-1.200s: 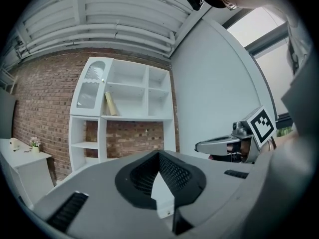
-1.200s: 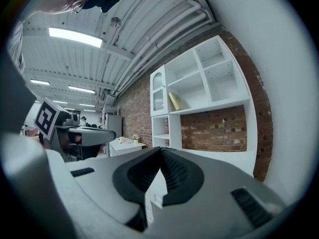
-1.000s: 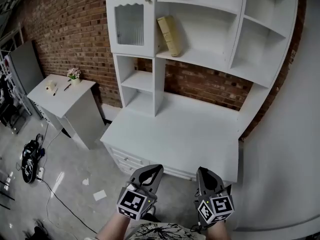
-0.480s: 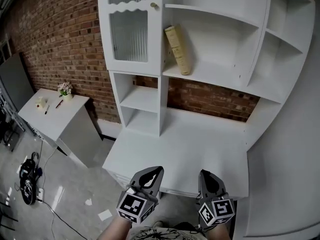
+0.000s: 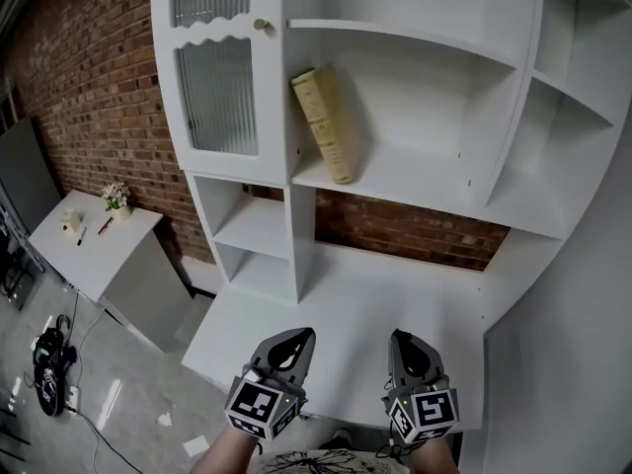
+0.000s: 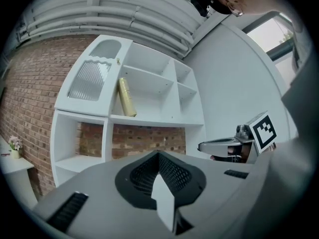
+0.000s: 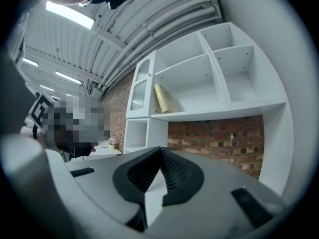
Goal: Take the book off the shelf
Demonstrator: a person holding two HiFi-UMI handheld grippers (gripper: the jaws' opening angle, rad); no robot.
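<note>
A cream-yellow book point(image 5: 324, 124) leans against the left wall of a compartment in the white shelf unit point(image 5: 415, 188); it also shows as the book point(image 6: 126, 97) and the book point(image 7: 163, 99) in the gripper views. My left gripper point(image 5: 293, 338) and right gripper point(image 5: 402, 344) hang low over the near edge of the white desk point(image 5: 346, 334), far below the book. Both are shut with nothing between the jaws. From the left gripper view the right gripper point(image 6: 224, 146) appears at the right.
A ribbed glass cabinet door point(image 5: 212, 97) with a round knob is left of the book. A brick wall point(image 5: 89, 97) stands behind. A white side cabinet point(image 5: 94, 245) with a small flower pot is at the left; cables lie on the floor point(image 5: 44, 358).
The head view has moved closer and to the right: the shelf unit and book look larger and have shifted left. Both grippers stay low and shut.
</note>
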